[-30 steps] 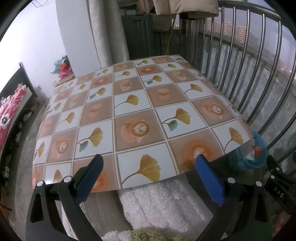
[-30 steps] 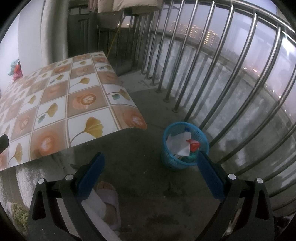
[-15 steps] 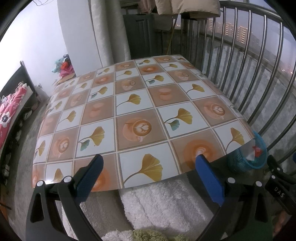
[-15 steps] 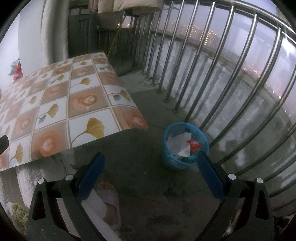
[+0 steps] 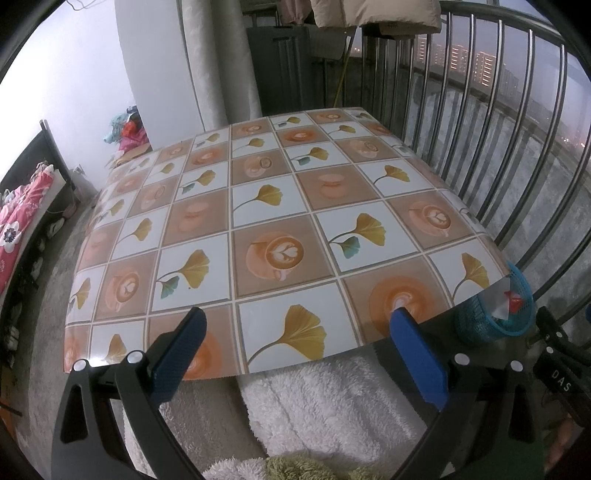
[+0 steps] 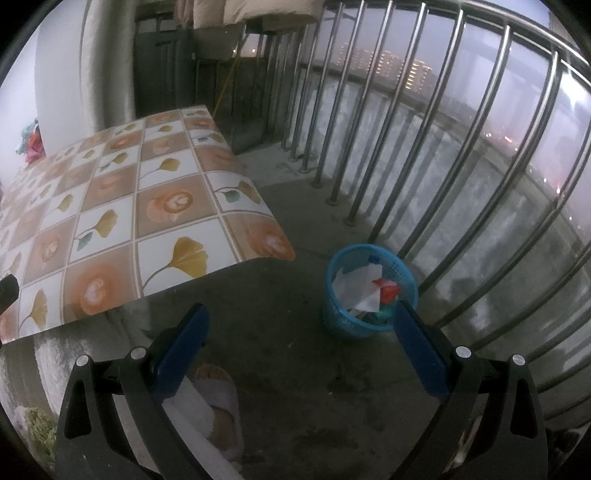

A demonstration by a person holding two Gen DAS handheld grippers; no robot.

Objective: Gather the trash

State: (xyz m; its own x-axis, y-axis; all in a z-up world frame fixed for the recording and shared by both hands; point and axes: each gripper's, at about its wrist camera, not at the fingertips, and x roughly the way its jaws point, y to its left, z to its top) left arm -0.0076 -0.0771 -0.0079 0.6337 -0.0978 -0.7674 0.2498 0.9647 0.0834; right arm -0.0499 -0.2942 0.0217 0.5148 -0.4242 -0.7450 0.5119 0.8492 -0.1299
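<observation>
One blue basket (image 6: pixel 370 291), just ahead of the right gripper's (image 6: pixel 301 347) wide-spread, empty fingers: white paper (image 6: pixel 360 290), red scrap (image 6: pixel 386 290). Left gripper (image 5: pixel 295 354) likewise spread, empty.

Ahead of our left gripper (image 5: pixel 297 354) the table (image 5: pixel 258 206) lies bare; beyond our right gripper (image 6: pixel 303 343), railing bars (image 6: pixel 454 192) hem the basket (image 6: pixel 369 291).

This is the balcony of a high-rise home at dusk: a curved railing of steel bars (image 6: pixel 436 155) runs along a bare concrete floor (image 6: pixel 295 354), with lit apartment towers (image 6: pixel 388 66) far beyond. A table under a glossy cloth printed with ginkgo leaves and coffee cups (image 5: pixel 266 221), a beige garment hanging overhead (image 5: pixel 373 14), a white slipper (image 6: pixel 221 398) and a small blue plastic mesh wastebasket (image 6: pixel 369 291) mark it as lived-in.
</observation>
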